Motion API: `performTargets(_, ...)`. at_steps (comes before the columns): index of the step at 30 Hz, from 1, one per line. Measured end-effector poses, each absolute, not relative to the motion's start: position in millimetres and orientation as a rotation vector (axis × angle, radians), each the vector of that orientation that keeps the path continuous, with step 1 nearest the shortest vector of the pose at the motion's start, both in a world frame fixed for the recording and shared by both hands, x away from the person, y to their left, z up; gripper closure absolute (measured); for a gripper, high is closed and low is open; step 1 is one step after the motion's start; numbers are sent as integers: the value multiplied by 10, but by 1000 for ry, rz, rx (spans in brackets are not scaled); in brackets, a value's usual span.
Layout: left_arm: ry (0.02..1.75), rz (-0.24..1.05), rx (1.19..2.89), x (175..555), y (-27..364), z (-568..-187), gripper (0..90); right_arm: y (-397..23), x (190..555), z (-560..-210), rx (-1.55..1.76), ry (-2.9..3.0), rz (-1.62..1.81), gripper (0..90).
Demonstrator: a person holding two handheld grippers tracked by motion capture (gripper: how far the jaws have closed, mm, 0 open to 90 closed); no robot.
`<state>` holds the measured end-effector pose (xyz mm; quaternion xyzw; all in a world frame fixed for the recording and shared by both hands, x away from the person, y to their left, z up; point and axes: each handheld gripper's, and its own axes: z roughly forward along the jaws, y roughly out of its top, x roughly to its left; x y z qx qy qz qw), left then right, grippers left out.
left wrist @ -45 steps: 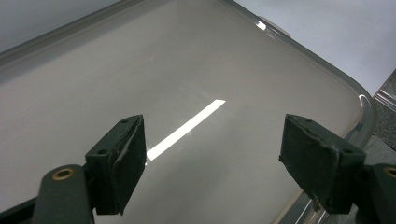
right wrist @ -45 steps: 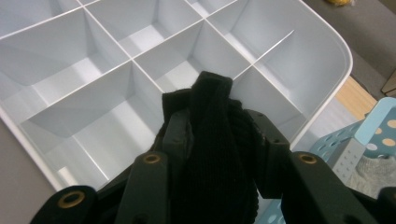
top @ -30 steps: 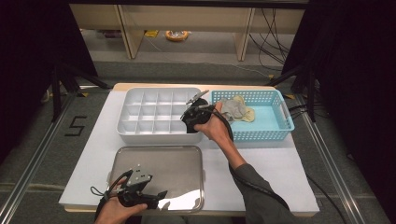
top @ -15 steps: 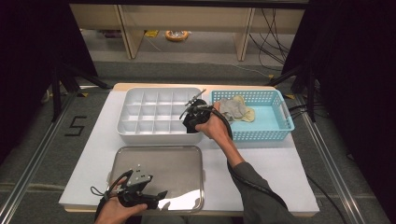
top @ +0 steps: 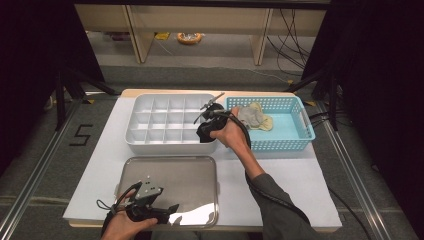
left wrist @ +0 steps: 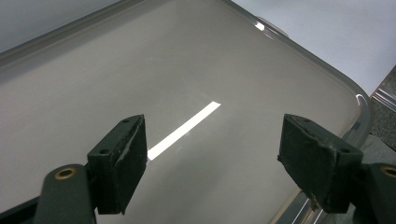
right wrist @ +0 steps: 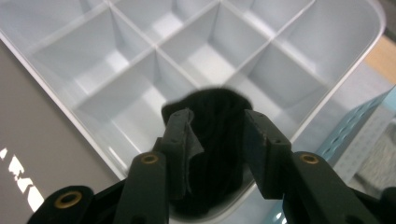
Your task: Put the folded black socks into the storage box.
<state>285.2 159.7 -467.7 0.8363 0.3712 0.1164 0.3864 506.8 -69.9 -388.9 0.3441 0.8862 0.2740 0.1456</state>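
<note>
I am observing a black cloth item (right wrist: 212,140), soft, dark and bunched into a rounded wad, with faint vertical ribbing showing in the right gripper view. It is sitting at the near right corner of the grey compartment tray (top: 150,125), over the corner cell, and I cannot tell whether it is resting on the cell floor. The right gripper (right wrist: 217,135) is standing partly open, its jaws having just been opening a little, with the cloth between them and both pads lying against its sides. In the high view the right gripper (top: 206,131) is hanging at that same corner, just beside the blue basket (top: 292,142), which is holding grey and tan cloths (top: 254,117). The left gripper (left wrist: 212,154) is standing wide open with nothing between its jaws, hovering over the metal tray (left wrist: 187,70), which is lying on the desk (top: 290,175) directly in front of the compartment tray.
</note>
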Motion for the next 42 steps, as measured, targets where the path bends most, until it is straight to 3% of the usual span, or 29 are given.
performTargets(4, 946, 297, 2129, 2853, 1598, -4676, 228, -655, 5097, -3811, 1001, 2554, 806, 711)
performTargets(9, 961, 298, 2103, 2844, 1586, -4678, 229, -576, 5150, -4010, 1011, 2616, 680, 800)
performTargets(22, 948, 292, 2134, 2847, 1594, -4683, 230, -506, 5169, -4231, 1019, 2658, 581, 817)
performTargets(28, 955, 296, 2115, 2847, 1589, -4677, 230, -597, 5167, -4113, 1094, 2648, 674, 757)
performTargets(35, 959, 300, 2110, 2849, 1595, -4673, 229, -852, 5157, -3798, 1123, 2515, 889, 618)
performTargets(42, 970, 297, 2093, 2845, 1584, -4676, 229, -1172, 5176, -3627, 1171, 2421, 941, 578)
